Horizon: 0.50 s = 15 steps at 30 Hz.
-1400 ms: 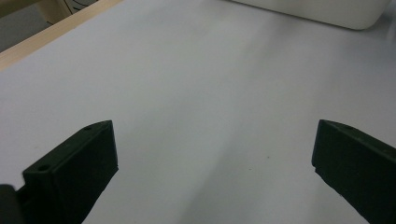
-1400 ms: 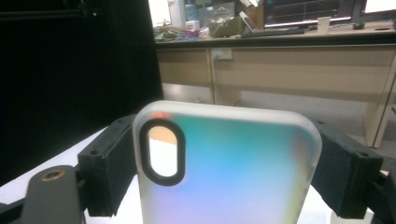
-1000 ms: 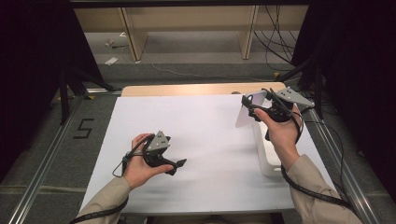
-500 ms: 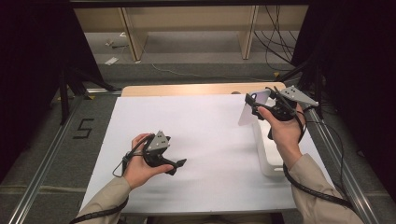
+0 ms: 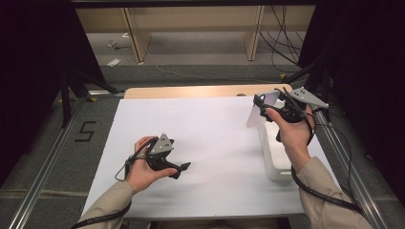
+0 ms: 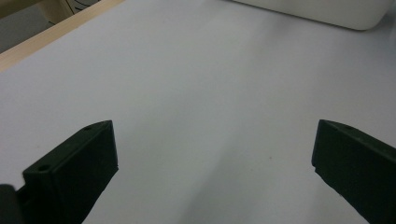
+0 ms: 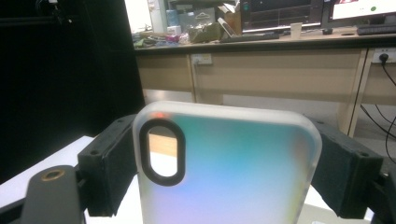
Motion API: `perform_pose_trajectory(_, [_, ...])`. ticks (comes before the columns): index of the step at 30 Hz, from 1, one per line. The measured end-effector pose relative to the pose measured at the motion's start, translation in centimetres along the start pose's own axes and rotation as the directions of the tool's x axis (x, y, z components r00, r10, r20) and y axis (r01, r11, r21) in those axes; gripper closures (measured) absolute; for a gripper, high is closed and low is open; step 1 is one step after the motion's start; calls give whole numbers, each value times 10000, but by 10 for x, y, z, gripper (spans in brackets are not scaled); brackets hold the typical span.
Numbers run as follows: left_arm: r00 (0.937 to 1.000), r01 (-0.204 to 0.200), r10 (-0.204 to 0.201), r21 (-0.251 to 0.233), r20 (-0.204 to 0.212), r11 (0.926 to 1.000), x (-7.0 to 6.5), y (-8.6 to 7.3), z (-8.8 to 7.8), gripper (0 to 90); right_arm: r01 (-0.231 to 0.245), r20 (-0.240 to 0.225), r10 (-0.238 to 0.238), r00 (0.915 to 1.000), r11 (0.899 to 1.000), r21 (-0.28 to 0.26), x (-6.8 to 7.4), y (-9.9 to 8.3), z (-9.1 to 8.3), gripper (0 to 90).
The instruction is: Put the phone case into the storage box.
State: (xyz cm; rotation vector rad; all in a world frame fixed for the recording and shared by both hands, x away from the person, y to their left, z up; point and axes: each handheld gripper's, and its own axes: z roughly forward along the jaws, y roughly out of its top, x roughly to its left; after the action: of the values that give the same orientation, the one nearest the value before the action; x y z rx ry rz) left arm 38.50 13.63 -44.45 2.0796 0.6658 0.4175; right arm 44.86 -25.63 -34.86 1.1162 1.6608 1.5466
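Frosted translucent phone case (image 7: 224,168) sits clamped between right gripper (image 7: 224,172) jaws above white bin (image 5: 274,152); left gripper (image 6: 215,154) jaws apart.

The worktop (image 5: 200,138) is covered with a plain white sheet, wooden edge peeking out at the far side, and a white tub (image 5: 274,160) sits near its right edge. Off to the left there's a "5" marked on the grey floor (image 5: 85,131), plus loose cables (image 5: 282,43) by the wooden frame legs behind.

High view overlooks table (image 5: 200,143); both gripper views sit close, facing outward
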Motion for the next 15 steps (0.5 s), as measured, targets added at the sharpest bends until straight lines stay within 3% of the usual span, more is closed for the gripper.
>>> perform_pose_trajectory(15, [10000, -10, 10, 13, 5, 10000, 0, 0, 0, 0, -3, 225, 4, 9997, 10000, -38, -5, 1, -2, 182])
